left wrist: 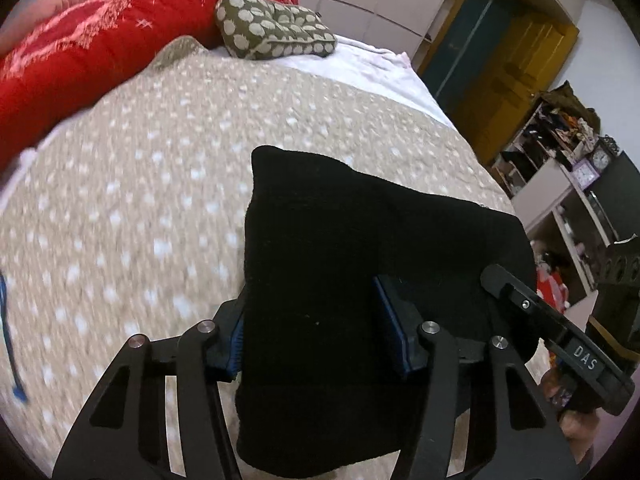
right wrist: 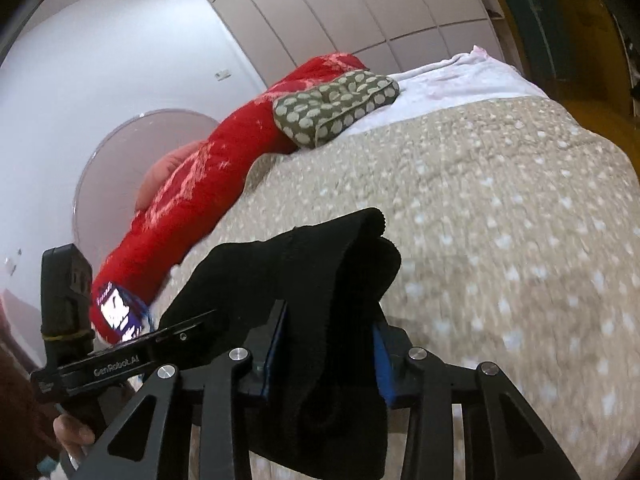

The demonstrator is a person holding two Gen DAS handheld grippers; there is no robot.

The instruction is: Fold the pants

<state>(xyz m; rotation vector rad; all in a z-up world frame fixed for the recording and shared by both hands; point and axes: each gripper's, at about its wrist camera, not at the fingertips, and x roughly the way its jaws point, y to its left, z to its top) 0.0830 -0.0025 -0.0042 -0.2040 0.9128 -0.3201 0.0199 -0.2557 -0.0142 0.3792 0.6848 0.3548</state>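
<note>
Both grippers grip the black pants (left wrist: 360, 248), which are bunched and lifted over the beige dotted bedspread (left wrist: 140, 200). My left gripper (left wrist: 316, 328) points steeply down, jaws about half closed, blue pads (left wrist: 390, 320) pressing a thick fold. My right gripper (right wrist: 328, 344) tilts down less, clamped on another bunch that drapes over its near side. Each view shows the other gripper just beside. Red blanket (right wrist: 208, 184) and green spotted cushion (right wrist: 336, 108) lie at the bed's far end.
</note>
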